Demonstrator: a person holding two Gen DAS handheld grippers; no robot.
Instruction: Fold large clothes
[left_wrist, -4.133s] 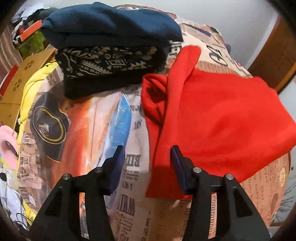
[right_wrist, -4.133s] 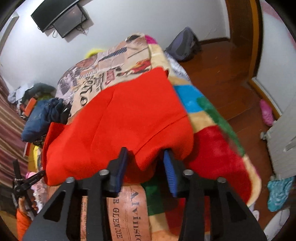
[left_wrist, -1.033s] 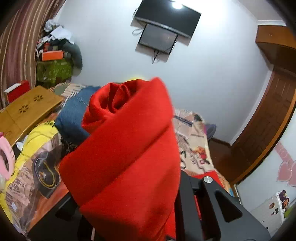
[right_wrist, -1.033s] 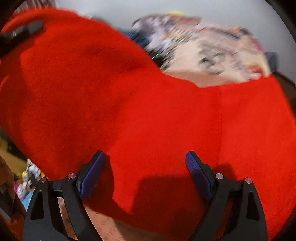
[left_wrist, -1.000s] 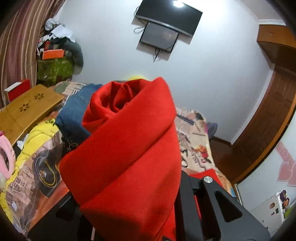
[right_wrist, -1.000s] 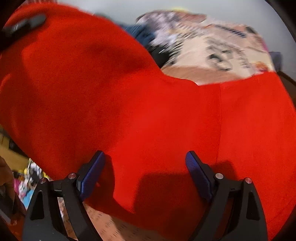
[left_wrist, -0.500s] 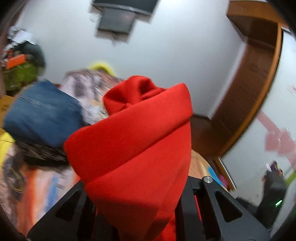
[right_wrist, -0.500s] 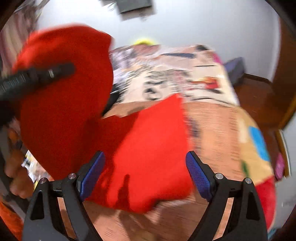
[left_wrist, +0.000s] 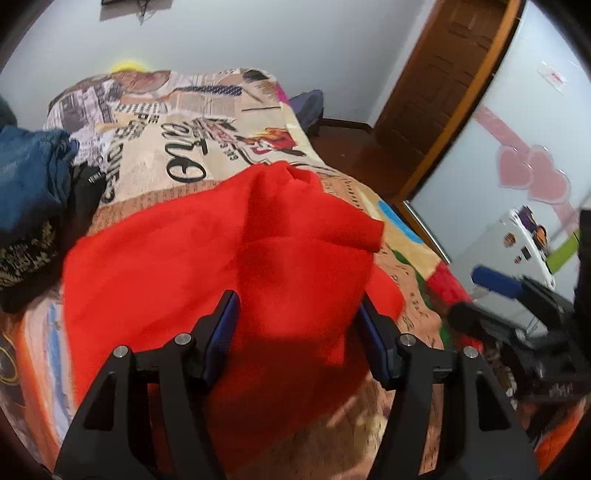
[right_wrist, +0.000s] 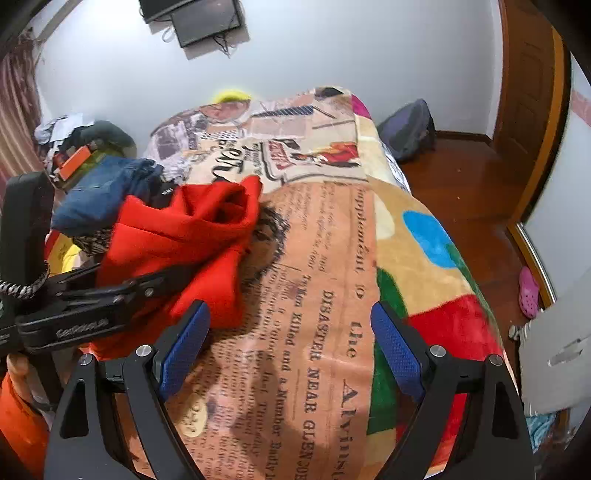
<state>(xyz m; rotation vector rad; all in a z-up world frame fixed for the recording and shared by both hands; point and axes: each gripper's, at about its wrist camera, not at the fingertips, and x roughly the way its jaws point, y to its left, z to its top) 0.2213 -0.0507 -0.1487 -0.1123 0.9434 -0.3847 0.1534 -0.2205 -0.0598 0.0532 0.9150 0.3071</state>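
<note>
Newsprint-patterned plush blanket (right_wrist: 325, 280) covered the bed under both grippers, with a soft red fleece garment (left_wrist: 207, 258) heaped on it.

Left gripper (left_wrist: 297, 325) fingers had just been spreading and stood apart, the red garment's fold lying loose between the blue pads at lower centre of the left wrist view, not pressed by them. Right gripper (right_wrist: 290, 343) fingers stood wide apart over bare blanket at lower centre of its view, nothing between them. Left of it in that view, the left gripper's black body reached into the garment's bunched mass at centre left. Beyond lay a pile of folded dark blue clothes (left_wrist: 29, 173) at the left edge. A brown wooden door (left_wrist: 443, 85) stood at upper right.
</note>
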